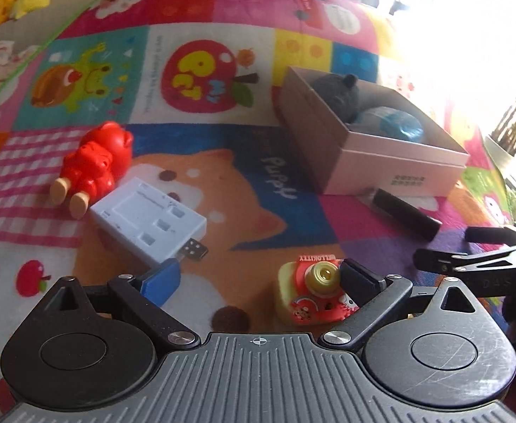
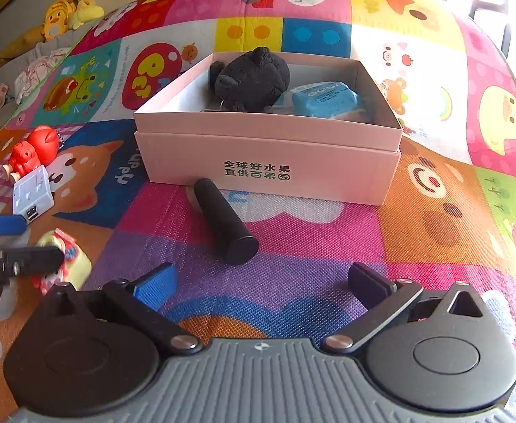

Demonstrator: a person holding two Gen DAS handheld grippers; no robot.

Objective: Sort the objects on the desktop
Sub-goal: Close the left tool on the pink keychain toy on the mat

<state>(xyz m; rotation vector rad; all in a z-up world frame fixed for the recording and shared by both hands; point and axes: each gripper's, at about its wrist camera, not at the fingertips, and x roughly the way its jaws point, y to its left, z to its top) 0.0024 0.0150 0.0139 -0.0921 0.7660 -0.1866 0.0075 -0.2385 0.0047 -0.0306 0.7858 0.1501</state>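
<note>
Your left claw [image 1: 259, 280] gapes wide, its black finger touching the toy camera [image 1: 310, 294]; your right claw [image 2: 261, 283] hangs released before the black cylinder [image 2: 224, 220] by the pink box [image 2: 272, 162].

Strong daylight pours in from the right in the left wrist view, blowing the upper right corner out to pure white and washing the colour from the play mat [image 1: 222, 81] near it. The pink box [image 1: 374, 134] has its bright faces toward that glare; its inside is dim. The right wrist view is more evenly lit, with only a small overexposed patch at top right. Both views bow strongly at the edges (fisheye), so the mat curves like a dome. The left gripper [image 2: 14, 243] at the right wrist view's left edge is smeared, probably by motion. Shadows are soft and short.
</note>
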